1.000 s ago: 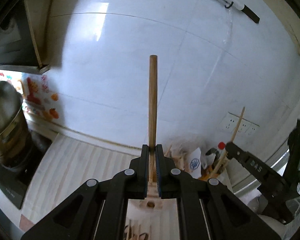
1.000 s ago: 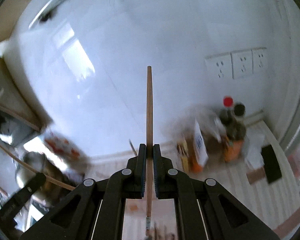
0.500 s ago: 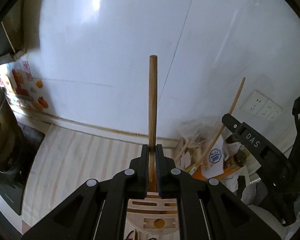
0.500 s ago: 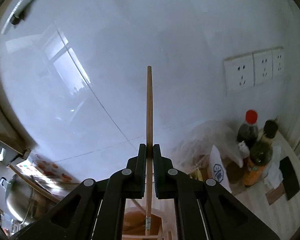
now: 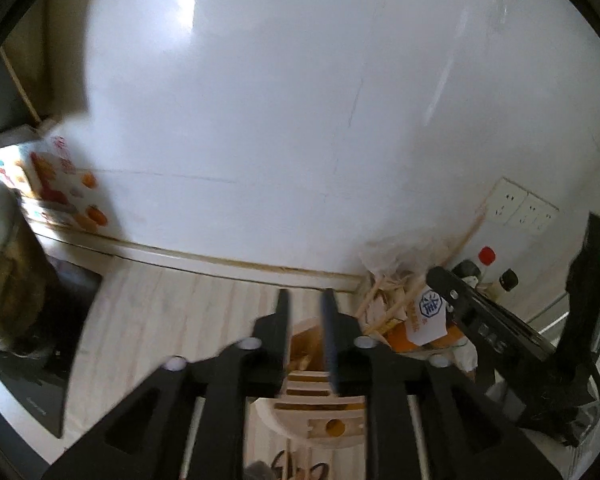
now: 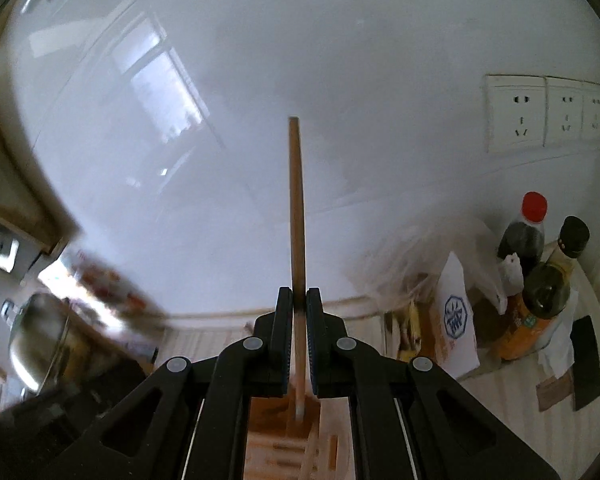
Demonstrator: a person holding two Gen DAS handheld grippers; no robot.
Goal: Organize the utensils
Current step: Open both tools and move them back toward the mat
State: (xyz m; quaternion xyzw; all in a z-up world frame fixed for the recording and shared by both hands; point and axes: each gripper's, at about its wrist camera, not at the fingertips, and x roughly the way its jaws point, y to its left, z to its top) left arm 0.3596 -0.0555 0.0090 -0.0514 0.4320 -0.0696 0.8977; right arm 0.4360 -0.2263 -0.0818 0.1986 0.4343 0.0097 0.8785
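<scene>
My left gripper (image 5: 305, 300) is open and empty; the view is blurred. It hangs over a pale wooden utensil holder (image 5: 320, 412) with slots. My right gripper (image 6: 299, 298) is shut on a thin wooden stick (image 6: 296, 208) that points up toward the wall. The stick's lower end sits over the wooden holder (image 6: 284, 436) below the fingers. In the left wrist view the right gripper's black body (image 5: 500, 332) shows at the right, with its stick (image 5: 466, 240) slanting up.
A white tiled wall fills both views. A steel pot (image 6: 36, 344) stands on a black hob at the left. Sauce bottles (image 6: 524, 228), a plastic bag and a white carton (image 6: 456, 316) crowd the right corner under wall sockets (image 6: 516, 116). The counter (image 5: 160, 312) is pale wood.
My left gripper has opened and the thick wooden handle it held is gone from between its fingers. The right gripper has moved lower with its stick over the holder.
</scene>
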